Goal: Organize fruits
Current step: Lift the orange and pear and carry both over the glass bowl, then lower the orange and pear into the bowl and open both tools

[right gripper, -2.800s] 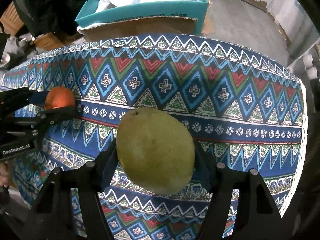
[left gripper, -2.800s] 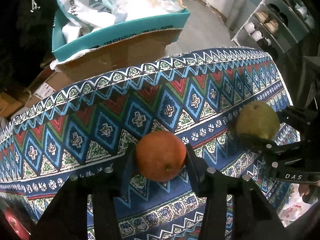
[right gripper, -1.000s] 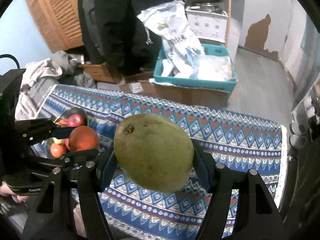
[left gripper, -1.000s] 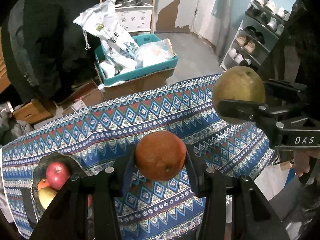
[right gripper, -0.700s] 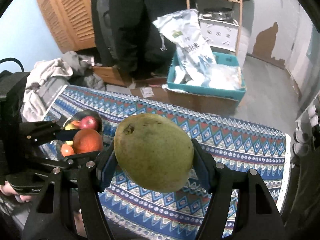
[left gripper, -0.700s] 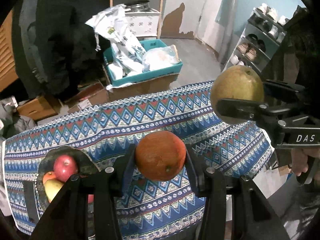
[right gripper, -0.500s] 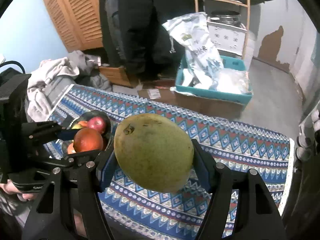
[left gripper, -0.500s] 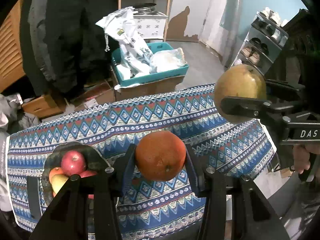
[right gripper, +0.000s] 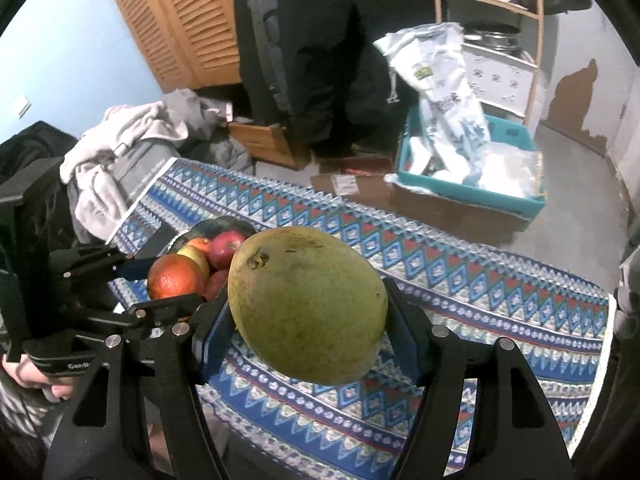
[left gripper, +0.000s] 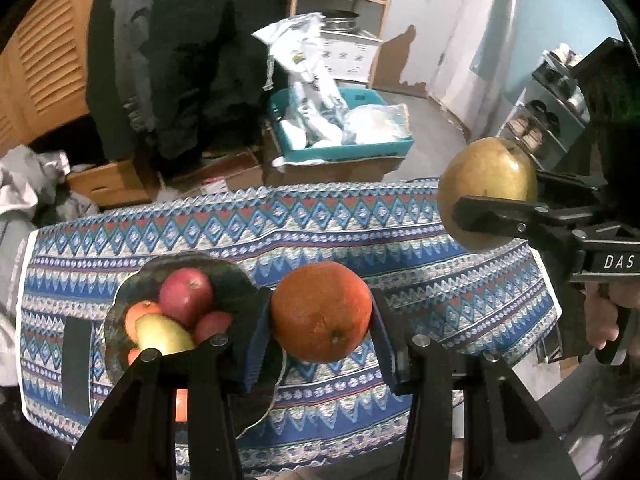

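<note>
Two fruits are held aloft. In the left wrist view, the left gripper (left gripper: 321,314) clamps an orange (left gripper: 321,312) above the patterned tablecloth (left gripper: 360,220), the fruit bowl (left gripper: 224,280) at nine o'clock. In the right wrist view, the right gripper (right gripper: 308,312) grasps a green mango (right gripper: 308,306), bowl at ten o'clock.

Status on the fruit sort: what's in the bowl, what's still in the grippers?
Done: the dark scalloped bowl on the patterned tablecloth already holds a red apple, a yellow pear and other fruit. In hand: the left gripper is shut on a round orange, and the right gripper is shut on a large green pear, both above the cloth. Left: set both into the bowl.
</note>
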Demonstrator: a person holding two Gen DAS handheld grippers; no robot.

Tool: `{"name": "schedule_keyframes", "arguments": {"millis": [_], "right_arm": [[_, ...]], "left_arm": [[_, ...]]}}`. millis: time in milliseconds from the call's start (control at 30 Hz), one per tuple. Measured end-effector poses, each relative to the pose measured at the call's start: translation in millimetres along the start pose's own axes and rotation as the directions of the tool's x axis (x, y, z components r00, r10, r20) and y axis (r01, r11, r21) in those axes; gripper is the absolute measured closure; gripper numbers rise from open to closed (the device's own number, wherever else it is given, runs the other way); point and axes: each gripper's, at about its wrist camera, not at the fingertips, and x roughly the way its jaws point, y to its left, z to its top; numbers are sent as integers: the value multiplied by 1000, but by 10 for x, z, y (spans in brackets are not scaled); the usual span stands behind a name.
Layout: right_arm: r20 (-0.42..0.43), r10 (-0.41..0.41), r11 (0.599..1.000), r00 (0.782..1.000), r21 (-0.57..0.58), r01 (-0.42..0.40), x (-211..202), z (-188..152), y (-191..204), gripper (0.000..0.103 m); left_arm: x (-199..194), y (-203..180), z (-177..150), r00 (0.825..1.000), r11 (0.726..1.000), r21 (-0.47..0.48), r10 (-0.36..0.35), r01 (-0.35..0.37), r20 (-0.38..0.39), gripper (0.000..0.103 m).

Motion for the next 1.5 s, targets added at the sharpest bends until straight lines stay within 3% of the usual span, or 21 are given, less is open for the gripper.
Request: {"name": "schedule_keyframes", "arguments": {"millis": [500, 933, 1500], "right_arm": [[-98, 83, 996, 992, -33, -86, 649, 171, 468, 34], [-184, 98, 993, 978, -51, -110, 1193, 210, 769, 34], [-274, 49, 995, 961, -65, -69, 1881, 197, 844, 34]], "left_arm": [[230, 585, -357, 996, 994, -102, 32, -41, -88, 55], [485, 912, -653, 984, 985, -151, 62, -87, -167, 55], [778, 1130, -845, 966, 967, -249, -16, -51, -259, 55]]}}
